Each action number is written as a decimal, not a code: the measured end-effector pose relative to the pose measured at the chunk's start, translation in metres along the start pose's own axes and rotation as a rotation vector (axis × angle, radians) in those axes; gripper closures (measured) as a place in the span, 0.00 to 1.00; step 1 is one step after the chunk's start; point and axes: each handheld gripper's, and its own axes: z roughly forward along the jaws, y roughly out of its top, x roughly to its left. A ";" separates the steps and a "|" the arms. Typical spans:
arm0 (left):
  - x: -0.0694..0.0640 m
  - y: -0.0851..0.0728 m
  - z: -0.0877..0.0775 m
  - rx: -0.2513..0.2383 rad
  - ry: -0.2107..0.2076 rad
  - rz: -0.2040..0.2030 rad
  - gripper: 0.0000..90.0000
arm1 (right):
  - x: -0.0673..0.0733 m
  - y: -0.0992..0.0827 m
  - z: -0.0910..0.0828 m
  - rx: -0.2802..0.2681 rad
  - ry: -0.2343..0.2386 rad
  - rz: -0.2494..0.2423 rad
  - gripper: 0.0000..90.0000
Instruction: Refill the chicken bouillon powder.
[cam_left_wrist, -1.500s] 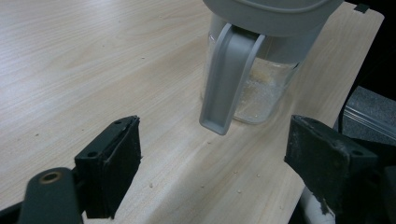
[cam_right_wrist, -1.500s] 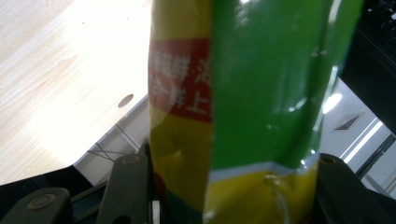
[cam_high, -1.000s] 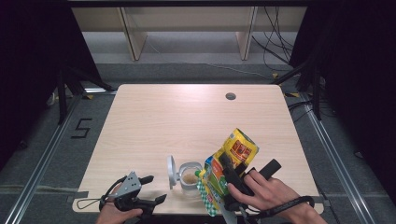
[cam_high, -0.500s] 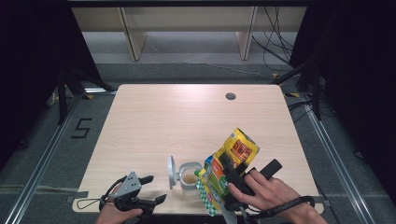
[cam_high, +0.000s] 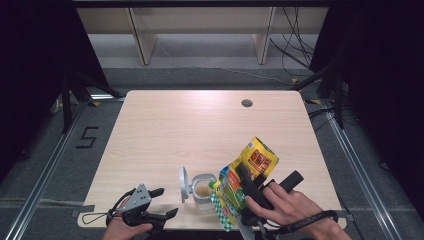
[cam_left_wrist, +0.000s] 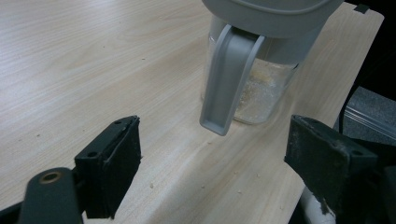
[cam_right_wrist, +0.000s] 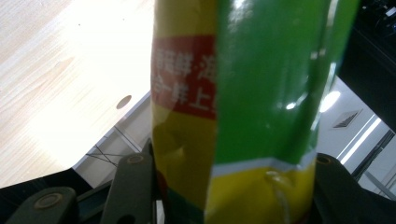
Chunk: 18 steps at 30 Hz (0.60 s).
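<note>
glossy crinkled foil bag (cam_high: 247, 175) tilted over clear plastic jar (cam_high: 202, 188).

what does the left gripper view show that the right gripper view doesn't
Left gripper view: a clear jar with pale powder at its bottom and a grey lid flap hanging down its side, loose crumbs on the wood, and the left gripper with its jaws wide apart and nothing between them.

Right gripper view: a yellow and green snack bag with a red printed panel, clamped in the right gripper, plus the round cable hole in the tabletop.

Both: the light wooden table.
</note>
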 end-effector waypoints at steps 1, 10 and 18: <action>0.000 0.000 0.000 -0.003 0.002 0.000 0.20 | 0.000 0.000 0.000 -0.001 -0.003 0.000 0.62; 0.000 0.000 0.000 0.004 0.006 0.011 0.20 | -0.001 -0.002 0.000 0.002 -0.004 -0.003 0.62; -0.003 0.000 0.000 -0.006 0.003 -0.016 0.20 | -0.002 0.000 0.000 0.000 -0.005 -0.002 0.62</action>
